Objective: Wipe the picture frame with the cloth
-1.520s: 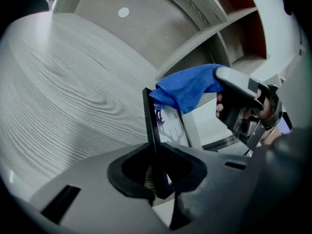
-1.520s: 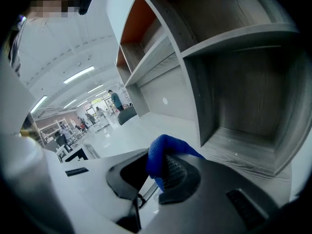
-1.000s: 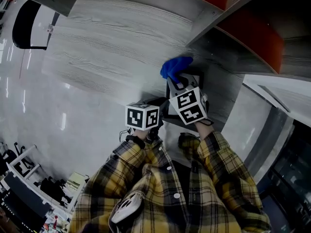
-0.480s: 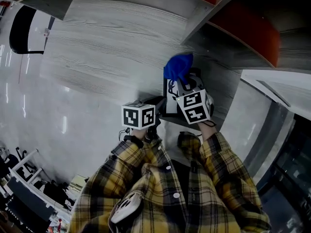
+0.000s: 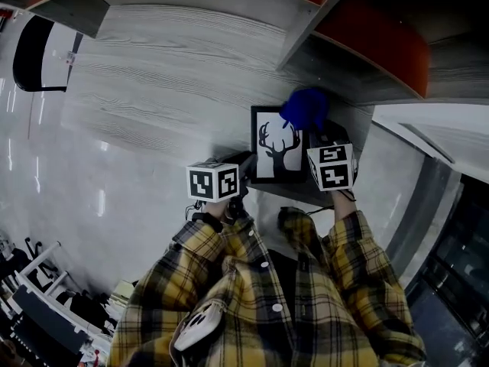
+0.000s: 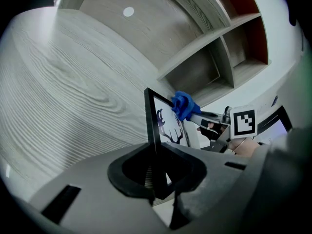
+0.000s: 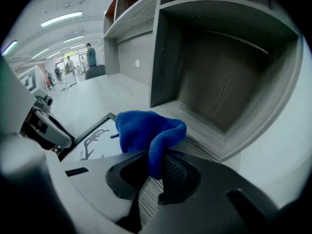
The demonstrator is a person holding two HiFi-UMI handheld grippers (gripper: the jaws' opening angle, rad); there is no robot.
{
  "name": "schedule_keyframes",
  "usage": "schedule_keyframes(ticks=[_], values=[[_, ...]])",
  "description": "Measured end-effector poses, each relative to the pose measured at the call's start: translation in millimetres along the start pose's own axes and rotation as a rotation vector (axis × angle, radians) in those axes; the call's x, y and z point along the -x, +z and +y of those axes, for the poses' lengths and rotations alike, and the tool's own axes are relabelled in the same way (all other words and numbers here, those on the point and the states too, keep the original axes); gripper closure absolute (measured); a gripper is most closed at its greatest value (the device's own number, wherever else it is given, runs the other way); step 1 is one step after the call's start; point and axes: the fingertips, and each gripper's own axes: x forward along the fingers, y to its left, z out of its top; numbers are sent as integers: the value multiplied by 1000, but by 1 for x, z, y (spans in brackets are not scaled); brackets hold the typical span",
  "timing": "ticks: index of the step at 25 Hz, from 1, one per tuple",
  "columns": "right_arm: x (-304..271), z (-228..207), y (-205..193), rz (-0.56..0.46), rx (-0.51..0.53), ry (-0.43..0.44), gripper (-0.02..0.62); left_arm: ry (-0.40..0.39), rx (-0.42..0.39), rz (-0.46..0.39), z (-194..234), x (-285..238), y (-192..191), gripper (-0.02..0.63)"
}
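The right gripper [image 7: 156, 172] has swung off to the right since a second ago, and it has taken the blue cloth [image 5: 306, 109] with it, so the picture frame [image 5: 275, 147] that was mostly covered is now open to the head view, its black deer silhouette [image 5: 276, 145] on white plain to see. The cloth now sits bunched at the frame's far right corner, over the black border there. The right gripper view shows the jaws clenched on a fold of the cloth, the rest puffing out ahead of them above the frame's corner. On the left, the left gripper [image 6: 157, 172] has its jaws clamped on the frame's near left edge, and in its own view the frame shows nearly edge-on, running away from the jaws. The frame is held over the near right part of the grey wood-grain desk [image 5: 168, 67], just in front of the open shelf cubbies [image 7: 219, 72] on the right. Yellow plaid sleeves [image 5: 229, 281] fill the near side of the head view.
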Motion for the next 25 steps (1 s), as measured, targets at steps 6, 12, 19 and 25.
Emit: schedule_keyframes(ticks=[6,12,19,25], values=[[36,10,36,-135,-103,90,554,2,-3,4,1,-1,0,535],[75,79,123,-345,-134,297,554,3,-5,4,0,-2,-1,535],[40,133,94,-194,-254,491,554,0,-3,2,-2,-3,-1,535],[0,125,17,52,-234,410,554,-8,-5,-2,-2,-1,1,535]])
